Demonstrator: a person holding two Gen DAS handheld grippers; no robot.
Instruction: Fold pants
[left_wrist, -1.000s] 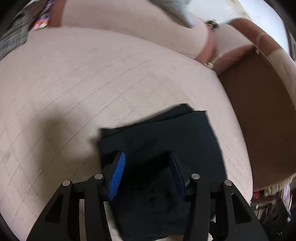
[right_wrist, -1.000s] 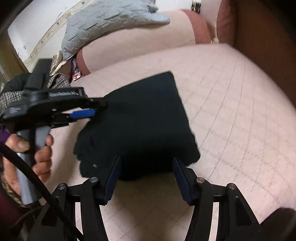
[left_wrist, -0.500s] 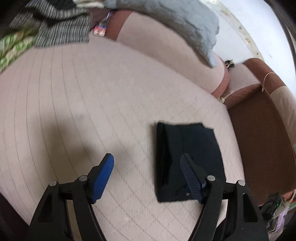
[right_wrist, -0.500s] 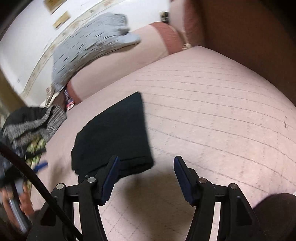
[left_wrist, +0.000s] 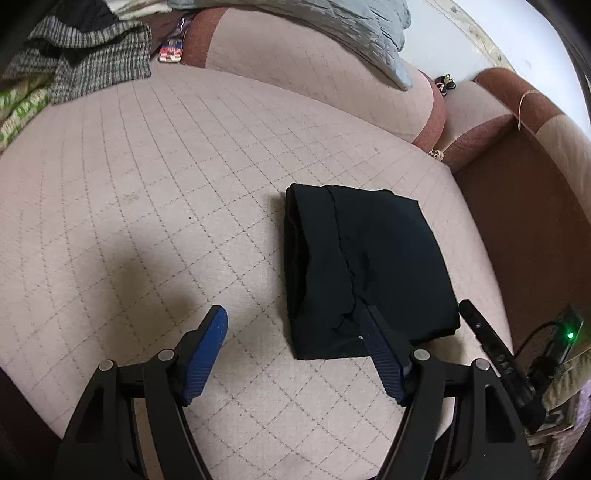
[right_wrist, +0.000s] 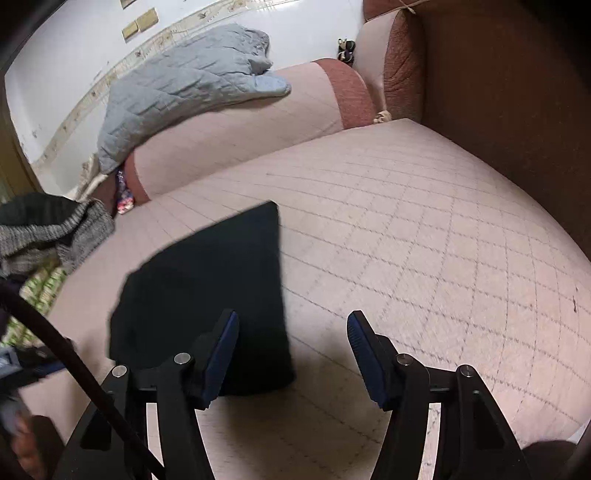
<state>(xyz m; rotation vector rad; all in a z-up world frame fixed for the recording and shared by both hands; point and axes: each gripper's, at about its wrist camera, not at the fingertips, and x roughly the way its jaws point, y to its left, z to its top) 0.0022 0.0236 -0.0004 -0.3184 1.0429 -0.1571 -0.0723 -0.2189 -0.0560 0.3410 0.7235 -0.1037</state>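
The pants (left_wrist: 365, 266) lie as a compact dark rectangle on the quilted seat (left_wrist: 166, 206) of a sofa, toward its right end near the brown armrest (left_wrist: 524, 229). Several layers are stacked, with the thick folded edge facing left in the left wrist view. The bundle lies flat and squared, which suggests the folding is complete or nearly so.

The left gripper (left_wrist: 291, 332) hangs above the seat with its jaws wide apart and nothing between them; its right finger sits over the near corner of the pants, and contact cannot be confirmed. The right gripper (right_wrist: 291, 343) is likewise spread wide and empty, raised over the near edge of the pants (right_wrist: 207, 295), its left finger overlapping the fabric in view. Both tools holding nothing is consistent with a released, finished fold.

A grey blanket (right_wrist: 184, 88) drapes the backrest. Knitted clothing (left_wrist: 85, 59) is piled at the seat's far left.
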